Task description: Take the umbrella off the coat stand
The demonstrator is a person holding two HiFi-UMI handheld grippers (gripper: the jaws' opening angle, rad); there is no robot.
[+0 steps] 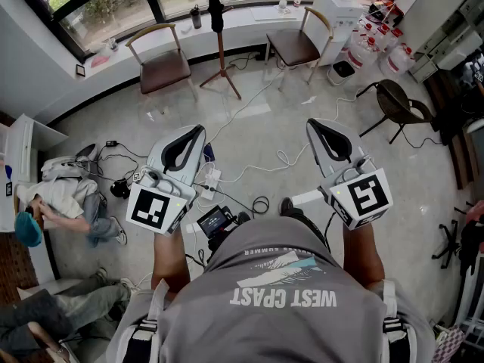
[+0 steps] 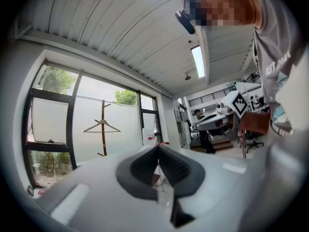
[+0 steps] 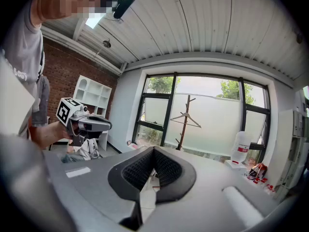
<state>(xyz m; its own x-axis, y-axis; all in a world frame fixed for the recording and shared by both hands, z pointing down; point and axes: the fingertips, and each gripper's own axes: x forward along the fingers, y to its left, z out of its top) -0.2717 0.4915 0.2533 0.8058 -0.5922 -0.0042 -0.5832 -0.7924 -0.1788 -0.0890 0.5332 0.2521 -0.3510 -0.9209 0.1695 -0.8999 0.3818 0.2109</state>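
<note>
Left gripper [image 1: 195, 133] and right gripper [image 1: 318, 127], in the head view, are held over the floor [image 1: 272, 127] with jaws pressed together and empty. Both are well apart from the coat stand [image 1: 220, 51] by the window. A dark slim shape on its pole, likely the umbrella [image 1: 216, 13], hangs untouched, so the whole task looks left to do. The left gripper view shows jaws together and the stand far off with a hanger [image 2: 101, 125]; no umbrella can be made out. The right gripper view shows the same: jaws together, nothing between them, umbrella indiscernible.
</note>
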